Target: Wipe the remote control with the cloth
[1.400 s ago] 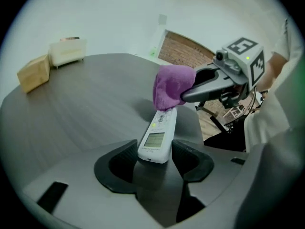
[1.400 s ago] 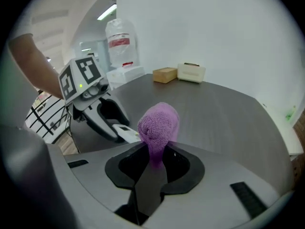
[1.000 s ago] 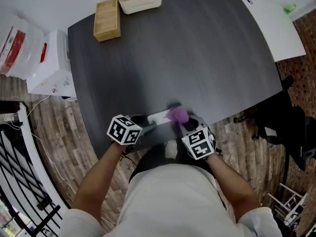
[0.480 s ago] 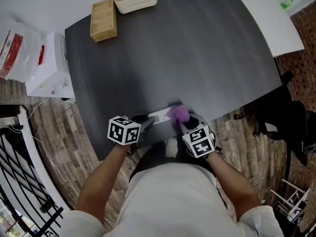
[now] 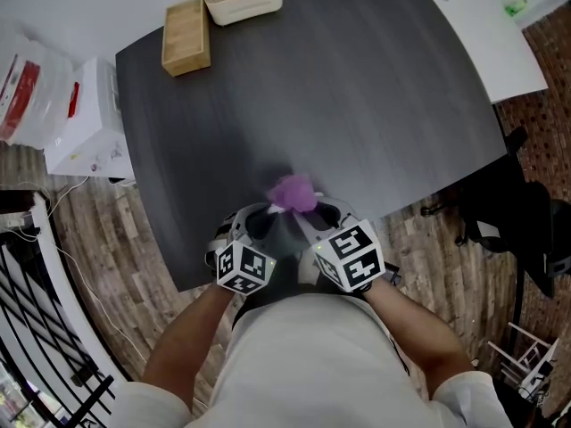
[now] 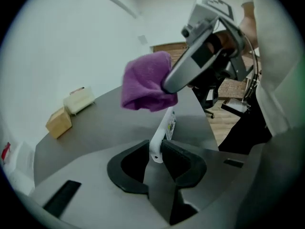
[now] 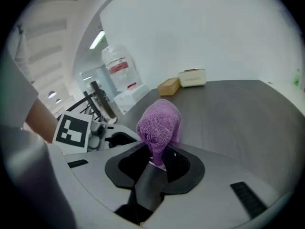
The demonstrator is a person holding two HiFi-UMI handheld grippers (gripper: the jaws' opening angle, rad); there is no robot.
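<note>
Over the tabletop's (image 5: 375, 105) near edge, your left tool (image 6: 155, 152) is closing its jaws on one end of the white remote (image 6: 166, 125). Its long axis runs straight out from those jaws, far end up under the purple cloth (image 6: 144, 81). Your right tool (image 7: 157, 162) is clamped on that cloth. The remote's small print is unreadable.

The cloth (image 5: 293, 193) is purple terry, fuzzy and matt. The remote control (image 6: 159, 139) is smooth white plastic with a slight sheen. The bench (image 5: 357, 87) has a dark grey, matt wood-grain top. The box (image 5: 186, 37) on it is pale bare wood.
</note>
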